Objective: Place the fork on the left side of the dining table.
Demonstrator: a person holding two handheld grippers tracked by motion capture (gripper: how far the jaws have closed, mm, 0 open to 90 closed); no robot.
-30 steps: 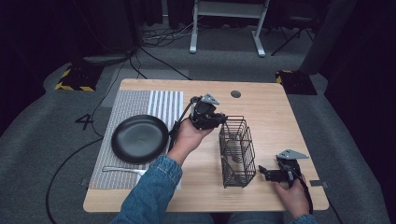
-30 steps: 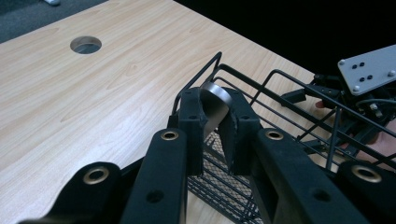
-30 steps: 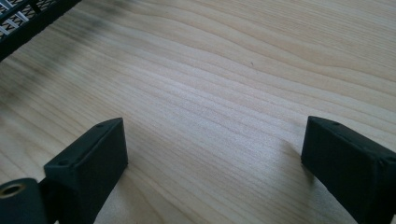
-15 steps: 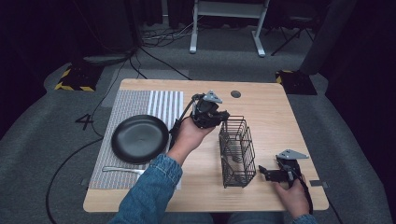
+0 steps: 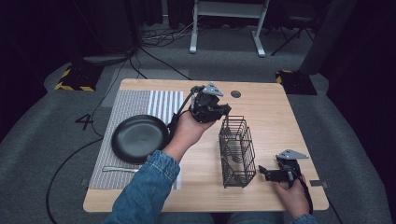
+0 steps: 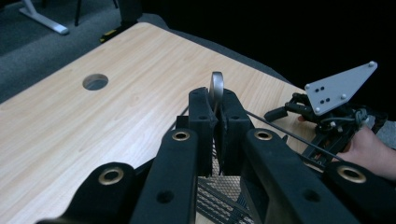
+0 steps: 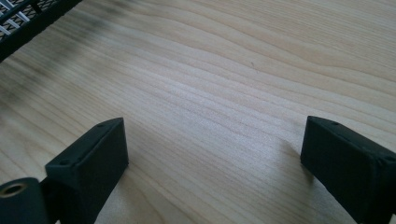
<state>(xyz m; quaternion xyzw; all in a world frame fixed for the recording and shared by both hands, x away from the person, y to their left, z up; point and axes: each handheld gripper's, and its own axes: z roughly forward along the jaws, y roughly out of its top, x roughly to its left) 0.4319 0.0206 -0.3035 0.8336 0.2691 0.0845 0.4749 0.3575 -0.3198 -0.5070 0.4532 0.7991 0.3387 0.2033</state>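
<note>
The left claw [image 5: 223,110] is clamped tight on a thin piece of metal cutlery [image 6: 216,88], whose rounded end sticks up between the pads in the left gripper view; whether it is a spoon or something else I cannot tell. It hangs above the far end of the black wire basket [image 5: 238,151], a position that suggests the piece is about to be dropped in upright. The right claw [image 5: 265,172] rests low at the basket's 3 o'clock, jaws spread wide with nothing between them, close to the wood, probably parked or ready to steady the basket. At the basket's 9 o'clock a black pan [image 5: 139,138] sits on a striped grey placemat [image 5: 135,101], with a fork [image 5: 120,169] lying at the pan's 6 o'clock. The desk [image 5: 275,116] is pale wood with a round cable hole [image 5: 236,94] at the far edge. Around it lies grey carpet, cables trail across the floor and the room is dark.
</note>
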